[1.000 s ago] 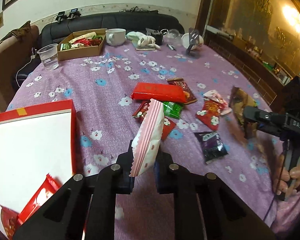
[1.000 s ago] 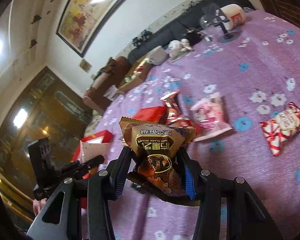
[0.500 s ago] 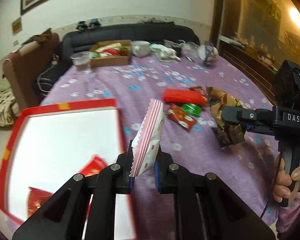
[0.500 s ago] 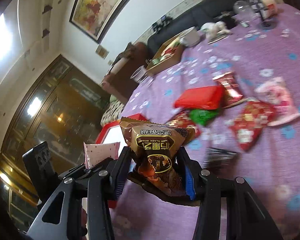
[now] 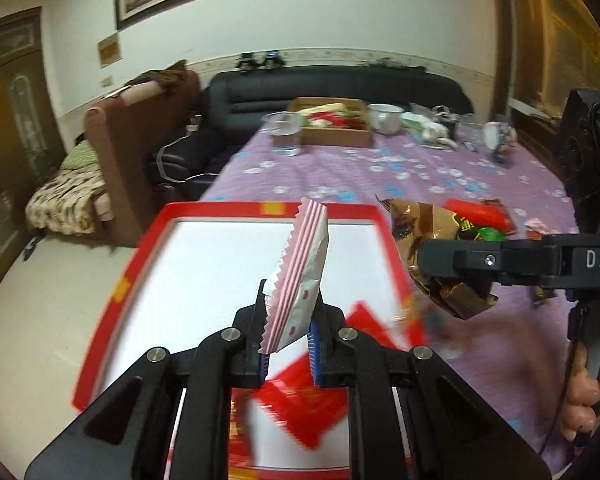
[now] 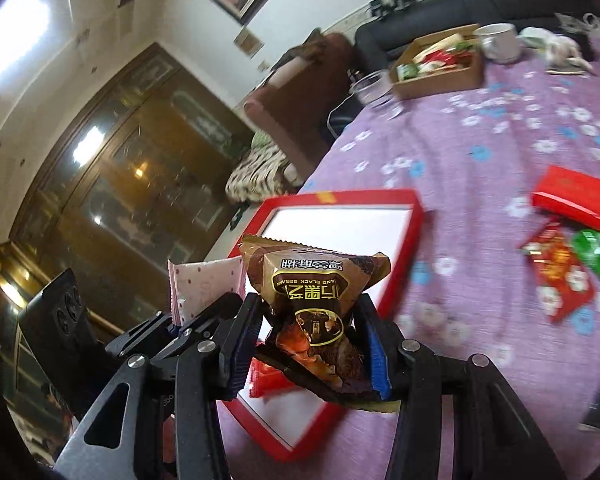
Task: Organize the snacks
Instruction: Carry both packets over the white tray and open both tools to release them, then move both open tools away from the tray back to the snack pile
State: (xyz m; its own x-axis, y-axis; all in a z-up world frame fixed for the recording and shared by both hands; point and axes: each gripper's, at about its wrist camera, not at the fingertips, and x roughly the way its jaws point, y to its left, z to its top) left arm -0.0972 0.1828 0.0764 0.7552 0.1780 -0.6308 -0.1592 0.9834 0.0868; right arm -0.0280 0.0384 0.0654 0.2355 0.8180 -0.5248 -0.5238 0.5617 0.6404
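My left gripper (image 5: 288, 354) is shut on a pink-striped white snack packet (image 5: 300, 276) and holds it upright above the red-rimmed white box (image 5: 220, 264). My right gripper (image 6: 308, 350) is shut on a brown black-sesame packet (image 6: 320, 300), held over the box's right edge (image 6: 404, 264). The brown packet also shows in the left wrist view (image 5: 428, 248), with the right gripper beside it. Red packets (image 5: 304, 400) lie inside the box. The left gripper and its pink packet (image 6: 204, 284) show at left in the right wrist view.
Loose snacks lie on the purple floral tablecloth (image 6: 480, 184): a red flat pack (image 6: 576, 200), a red packet (image 6: 560, 276), a green packet (image 6: 596, 252). At the far end stand a cardboard box of snacks (image 5: 336, 124), a plastic cup (image 5: 286, 136) and a white bowl (image 5: 386, 118). The table's left edge drops to the floor.
Both grippers have moved left with their packets, from over the loose snacks to above the red-rimmed box. The box now fills the left wrist view.
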